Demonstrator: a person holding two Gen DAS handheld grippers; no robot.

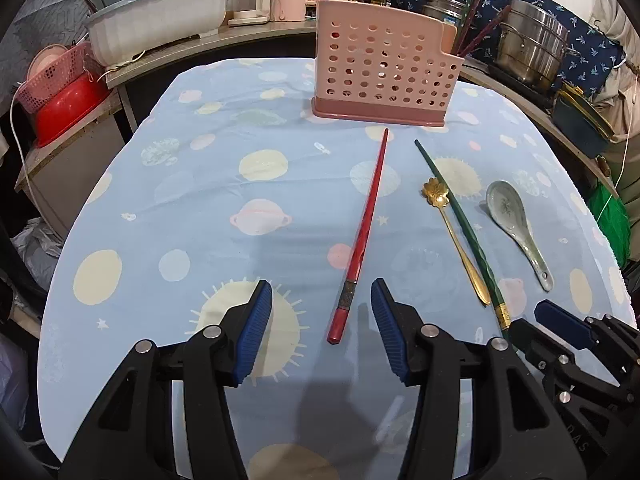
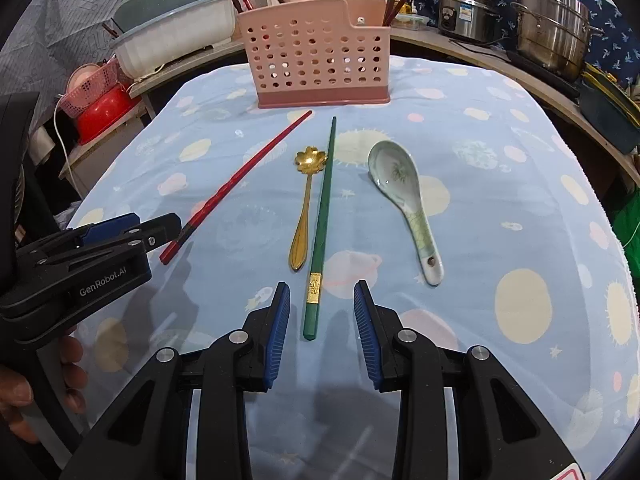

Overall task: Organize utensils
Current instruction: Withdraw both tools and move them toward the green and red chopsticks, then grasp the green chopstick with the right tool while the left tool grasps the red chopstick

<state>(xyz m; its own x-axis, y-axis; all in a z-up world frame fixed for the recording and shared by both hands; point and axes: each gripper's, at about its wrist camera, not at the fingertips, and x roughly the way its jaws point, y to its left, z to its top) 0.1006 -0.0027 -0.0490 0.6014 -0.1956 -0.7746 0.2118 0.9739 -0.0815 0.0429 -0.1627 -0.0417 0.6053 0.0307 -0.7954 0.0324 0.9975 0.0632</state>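
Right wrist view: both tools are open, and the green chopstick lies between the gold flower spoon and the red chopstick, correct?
Not quite. In the right wrist view the green chopstick lies between the gold flower spoon and the pale ceramic soup spoon; the red chopstick lies farthest left. Both tools are open.

"GenRobot.AI" in pale letters on the black body of the left hand-held gripper [image 2: 160, 226]
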